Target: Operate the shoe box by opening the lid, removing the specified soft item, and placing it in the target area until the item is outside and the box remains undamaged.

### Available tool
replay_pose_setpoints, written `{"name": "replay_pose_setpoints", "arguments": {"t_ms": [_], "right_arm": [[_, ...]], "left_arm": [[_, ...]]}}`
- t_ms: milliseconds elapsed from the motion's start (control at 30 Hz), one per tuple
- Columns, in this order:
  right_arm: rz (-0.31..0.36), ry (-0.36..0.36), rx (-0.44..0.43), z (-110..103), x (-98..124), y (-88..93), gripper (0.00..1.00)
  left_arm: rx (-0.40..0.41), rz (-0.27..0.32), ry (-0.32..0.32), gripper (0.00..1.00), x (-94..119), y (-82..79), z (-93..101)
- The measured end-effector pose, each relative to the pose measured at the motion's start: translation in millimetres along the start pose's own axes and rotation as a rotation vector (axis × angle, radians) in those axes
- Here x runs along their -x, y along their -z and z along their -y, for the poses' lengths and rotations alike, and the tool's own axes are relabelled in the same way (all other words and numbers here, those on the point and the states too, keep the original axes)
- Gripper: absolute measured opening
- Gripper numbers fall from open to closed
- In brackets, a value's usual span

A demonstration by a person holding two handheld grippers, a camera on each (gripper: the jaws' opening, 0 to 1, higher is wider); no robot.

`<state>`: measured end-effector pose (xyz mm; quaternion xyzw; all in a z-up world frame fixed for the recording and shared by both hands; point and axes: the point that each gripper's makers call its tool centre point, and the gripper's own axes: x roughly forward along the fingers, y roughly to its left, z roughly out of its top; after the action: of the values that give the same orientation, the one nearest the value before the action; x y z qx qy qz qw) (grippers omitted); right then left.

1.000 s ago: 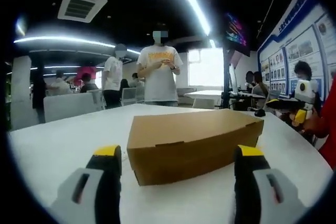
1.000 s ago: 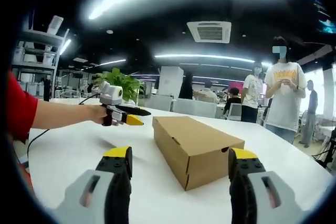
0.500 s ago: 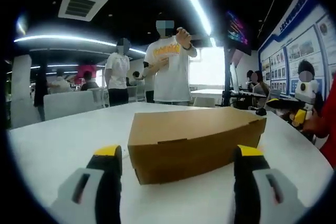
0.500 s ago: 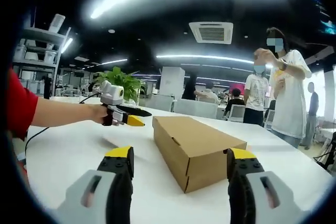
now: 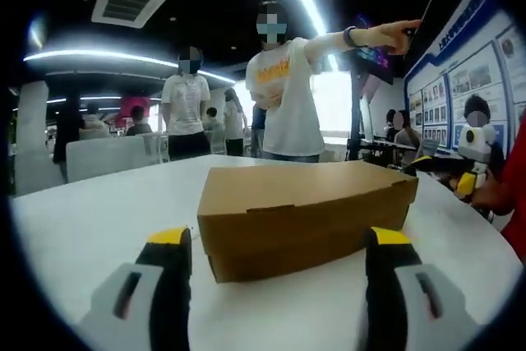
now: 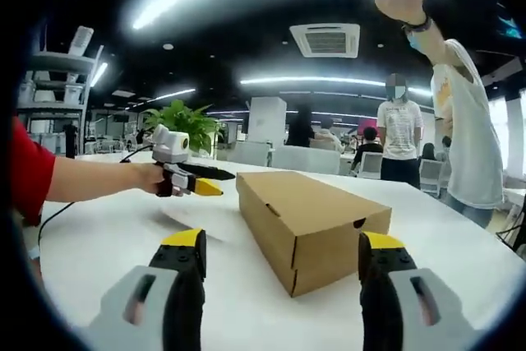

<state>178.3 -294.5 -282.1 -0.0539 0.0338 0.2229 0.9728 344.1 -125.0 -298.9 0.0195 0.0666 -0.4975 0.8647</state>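
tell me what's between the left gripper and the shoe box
Nothing: in the left gripper view only bare white table lies between the open left gripper and the closed shoe box.

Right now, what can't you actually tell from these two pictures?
- Inside of the shoe box: the closed lid hides it in both views, so the soft item is unseen.
- Target area: nothing marks it on the white table.
- Box's far sides: its own body hides them.
- Wall posters in the left gripper view: text too small and blurred.
- Left gripper, seen in the right gripper view: fingers' gap too small.
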Motion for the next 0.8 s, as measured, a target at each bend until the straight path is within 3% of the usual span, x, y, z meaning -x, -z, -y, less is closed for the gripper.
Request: {"name": "replay_pose_setpoints", "arguments": {"t_ms": [300,800], "right_arm": [[-0.008,-0.001,0.001,1.2,0.1,0.2,0.79],[-0.026,-0.001,0.010,-3.2,0.4,1.6,0.78]], "left_arm": [[0.000,-0.009,0.009,0.90,-3.7,3.6,12.0],[0.006,-0.008,0.005,0.90,2.6,2.7,16.5]]}}
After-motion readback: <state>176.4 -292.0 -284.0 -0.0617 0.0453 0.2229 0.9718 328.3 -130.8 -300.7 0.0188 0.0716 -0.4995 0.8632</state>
